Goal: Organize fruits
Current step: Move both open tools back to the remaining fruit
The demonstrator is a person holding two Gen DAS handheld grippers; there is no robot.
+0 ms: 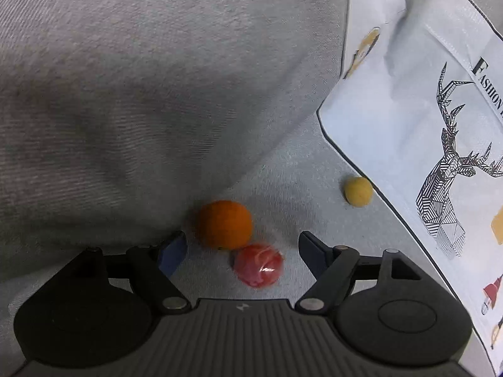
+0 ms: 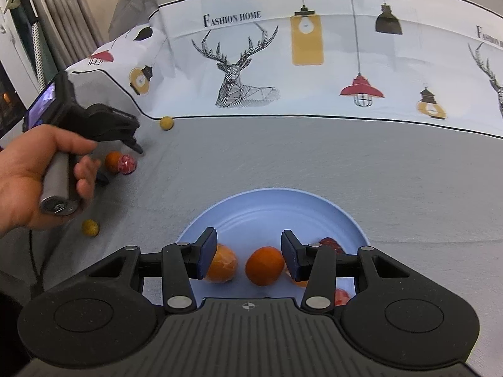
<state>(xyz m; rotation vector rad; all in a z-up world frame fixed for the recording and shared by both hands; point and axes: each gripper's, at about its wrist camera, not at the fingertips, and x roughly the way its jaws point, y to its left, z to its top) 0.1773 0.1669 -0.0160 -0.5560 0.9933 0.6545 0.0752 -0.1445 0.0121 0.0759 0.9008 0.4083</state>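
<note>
An orange [image 1: 224, 223] and a red fruit in clear wrap [image 1: 258, 264] lie touching each other on the grey bed sheet [image 1: 298, 172], low in the left wrist view, the red one just below and right of the orange. In the right wrist view the same pair sits at the left, with the orange [image 2: 112, 161] left of the red fruit [image 2: 127, 164].

The left gripper [image 1: 243, 246] hangs over the pair with its fingers spread wide and touching neither; the red fruit lies in the gap between them and the orange at the gap's far end. No earlier view is there to compare. A hand [image 2: 34, 176] holds the gripper's handle at the left edge of the right wrist view.

A small yellow fruit [image 1: 358, 191] rests at the right, at the edge of a white quilt printed with deer and lamps [image 1: 408, 144]. Another small yellow fruit [image 2: 90, 227] lies lower left in the right wrist view, near the hand.

A blue plate [image 2: 270, 207] sits low in the middle of the right wrist view, holding a whole orange [image 2: 264, 265], a peeled orange [image 2: 221, 263] to its left, and red pieces [image 2: 331, 245] to the right. The right gripper [image 2: 250, 259] hovers over the plate, fingers partly apart; whether they touch the whole orange seen between them I cannot tell.
</note>
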